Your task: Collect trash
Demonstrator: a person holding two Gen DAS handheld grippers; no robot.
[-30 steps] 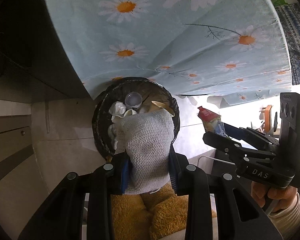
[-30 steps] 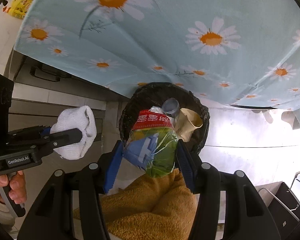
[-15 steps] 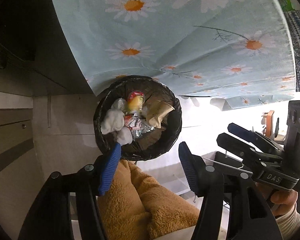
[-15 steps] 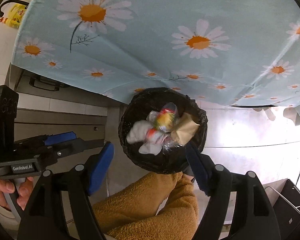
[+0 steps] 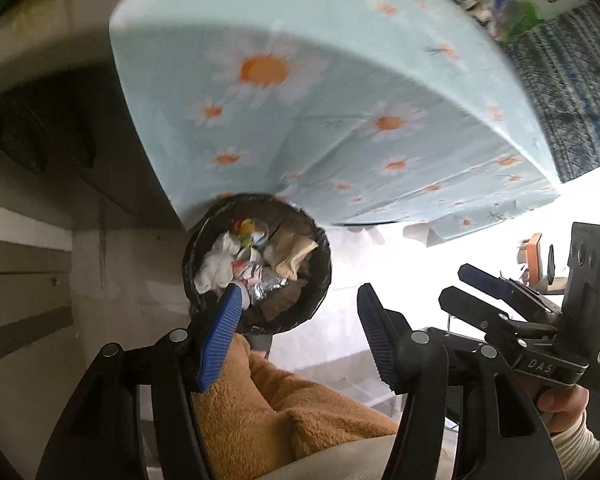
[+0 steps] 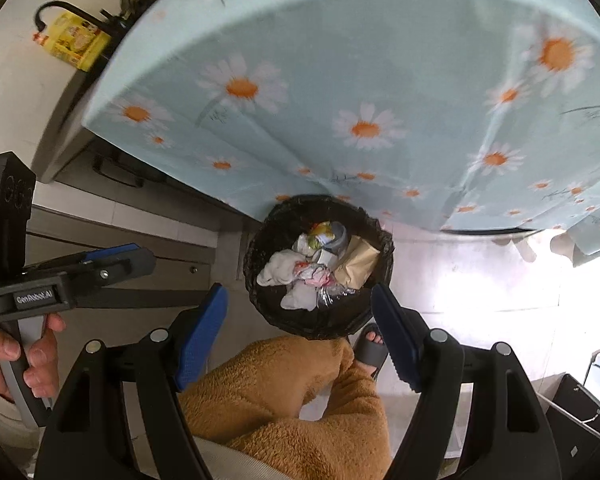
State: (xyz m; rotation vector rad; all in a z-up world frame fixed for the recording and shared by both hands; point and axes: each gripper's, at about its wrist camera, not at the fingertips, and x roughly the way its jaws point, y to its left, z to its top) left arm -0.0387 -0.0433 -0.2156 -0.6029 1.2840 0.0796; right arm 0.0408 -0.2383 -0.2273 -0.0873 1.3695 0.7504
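- Your left gripper [image 5: 300, 320] stands spread with nothing between its blue pads; your right gripper [image 6: 300, 320] likewise.
- The trash [image 6: 316, 268], white wads, wrappers and a brown paper bag, lies in the black-lined bin [image 6: 260, 248] beside the daisy tablecloth [image 6: 340, 80].
- Whether more trash remains elsewhere, you cannot tell from here.

You are looking down at a pale tiled floor [image 6: 480, 280]. A black-lined trash bin [image 6: 260, 280] is standing on it, tucked just under the edge of the counter's daisy-print cloth [image 6: 340, 80], and a foot in a grey slipper [image 6: 370, 346] is resting right beside the bin.
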